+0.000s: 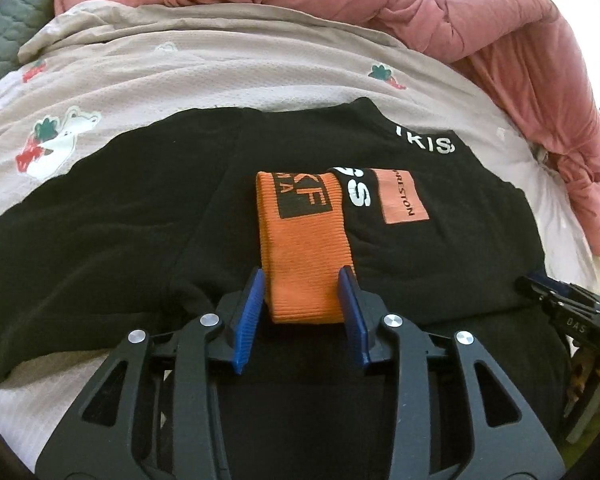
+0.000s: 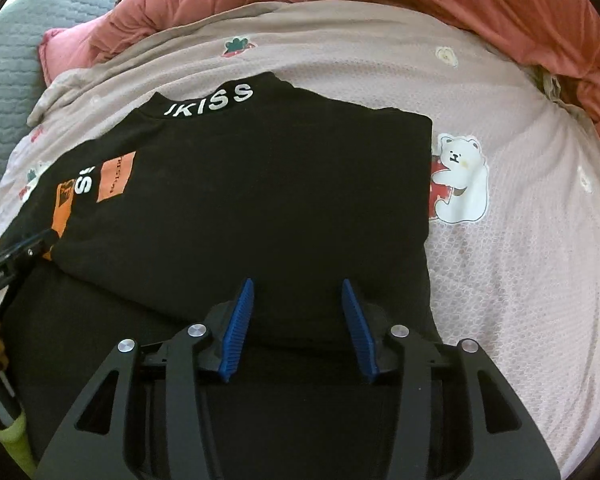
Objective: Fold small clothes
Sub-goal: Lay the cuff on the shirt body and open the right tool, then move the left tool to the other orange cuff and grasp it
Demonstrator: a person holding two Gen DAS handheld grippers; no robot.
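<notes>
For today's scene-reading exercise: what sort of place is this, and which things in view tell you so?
Most likely a bedroom, on a bed. A bedsheet printed with bears and strawberries lies under a black top, and a bunched pink quilt is heaped along its far edge.

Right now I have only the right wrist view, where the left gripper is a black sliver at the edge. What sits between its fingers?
Observer: An orange ribbed cuff, lying flat on the black shirt. The left gripper has its jaws open, one on either side of it.
Operator: Can you read the orange patch next to it?
Observer: Yes, the orange patch reads PRESTON in black letters.
</notes>
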